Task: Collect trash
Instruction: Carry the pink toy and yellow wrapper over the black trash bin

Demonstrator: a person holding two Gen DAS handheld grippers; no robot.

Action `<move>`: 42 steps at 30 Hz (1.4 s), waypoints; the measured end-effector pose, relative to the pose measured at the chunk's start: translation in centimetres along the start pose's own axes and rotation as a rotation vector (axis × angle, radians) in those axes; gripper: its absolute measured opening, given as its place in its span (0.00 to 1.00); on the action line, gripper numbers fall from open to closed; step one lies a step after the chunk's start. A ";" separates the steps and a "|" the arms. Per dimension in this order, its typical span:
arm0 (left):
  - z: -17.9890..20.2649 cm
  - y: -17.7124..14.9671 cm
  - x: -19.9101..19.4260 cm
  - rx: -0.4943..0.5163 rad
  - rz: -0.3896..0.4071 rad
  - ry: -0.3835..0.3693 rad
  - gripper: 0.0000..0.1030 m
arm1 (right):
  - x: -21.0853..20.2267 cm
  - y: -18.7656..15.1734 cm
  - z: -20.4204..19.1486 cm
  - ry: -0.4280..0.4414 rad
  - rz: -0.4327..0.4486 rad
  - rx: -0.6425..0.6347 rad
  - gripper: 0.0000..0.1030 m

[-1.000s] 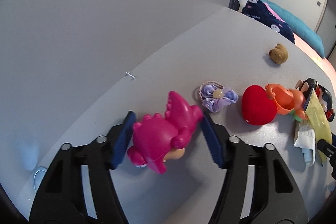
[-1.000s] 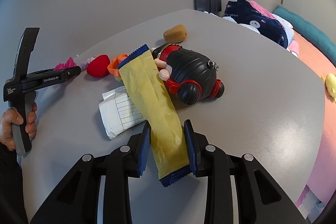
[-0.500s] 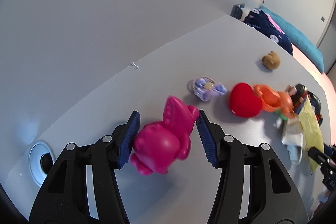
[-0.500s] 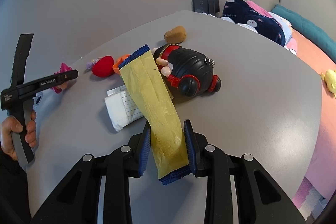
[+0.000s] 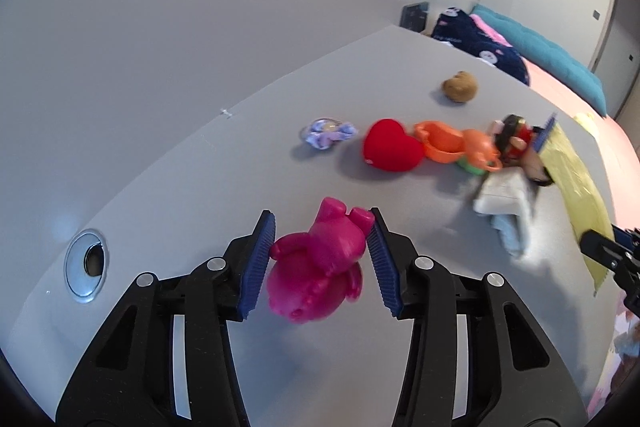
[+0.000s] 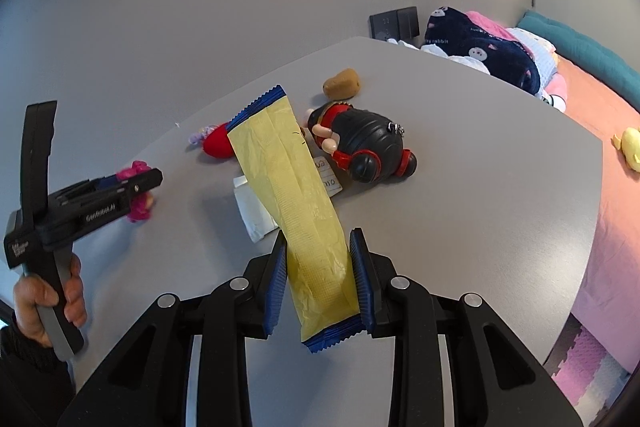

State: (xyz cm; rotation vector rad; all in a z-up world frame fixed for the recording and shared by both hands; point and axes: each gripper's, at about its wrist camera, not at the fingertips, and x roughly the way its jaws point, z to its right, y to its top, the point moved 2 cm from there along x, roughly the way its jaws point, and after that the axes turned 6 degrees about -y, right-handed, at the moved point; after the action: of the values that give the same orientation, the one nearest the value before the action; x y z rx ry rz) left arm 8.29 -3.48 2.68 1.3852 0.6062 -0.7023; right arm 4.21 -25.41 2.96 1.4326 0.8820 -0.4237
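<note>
1. While my left gripper (image 5: pixel 320 259) pinched the magenta plastic dinosaur toy (image 5: pixel 318 267) between its blue pads, lifted off the grey table (image 5: pixel 240 167), crumpled white paper (image 5: pixel 504 203) lay uncollected beyond.
2. My right gripper (image 6: pixel 320 287) was clamped on the long yellow foil wrapper (image 6: pixel 296 187), its lower end between my jaws; I saw no bin.
</note>
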 end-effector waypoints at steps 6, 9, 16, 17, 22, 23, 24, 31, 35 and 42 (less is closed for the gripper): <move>2.1 -0.4 -1.1 0.030 0.014 -0.017 0.42 | -1.4 0.2 0.2 0.003 0.025 0.001 0.31; 3.1 -0.5 -1.4 0.042 0.017 -0.031 0.42 | -2.1 0.1 0.5 0.004 0.035 0.007 0.31; 6.2 -0.8 -2.1 0.100 0.013 -0.052 0.42 | -4.0 -0.2 1.4 0.005 0.060 0.021 0.31; 6.5 -0.8 -2.1 0.102 0.015 -0.055 0.42 | -4.3 -0.3 1.7 0.005 0.064 0.026 0.31; 8.5 -0.8 -2.4 0.124 0.016 -0.075 0.42 | -5.3 -0.5 2.8 0.000 0.074 0.042 0.31; 8.9 -0.8 -2.5 0.131 0.016 -0.079 0.42 | -5.6 -0.6 3.1 -0.002 0.077 0.048 0.31; 9.5 -0.7 -2.6 0.141 0.016 -0.082 0.42 | -5.8 -0.7 3.5 -0.003 0.080 0.054 0.31; 13.6 -1.0 -2.9 0.198 0.011 -0.108 0.42 | -7.3 -1.4 6.2 -0.021 0.097 0.098 0.31; 16.1 -1.2 -2.8 0.231 0.004 -0.134 0.42 | -8.1 -1.8 8.2 -0.039 0.106 0.125 0.31; 21.0 -1.9 -2.2 0.277 -0.018 -0.195 0.42 | -9.9 -2.9 11.8 -0.083 0.128 0.175 0.31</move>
State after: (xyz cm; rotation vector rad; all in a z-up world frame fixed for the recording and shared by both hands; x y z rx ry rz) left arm 4.92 -24.23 5.12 1.5441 0.3768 -0.9502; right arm -1.02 -39.55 7.15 1.6107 0.6959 -0.4691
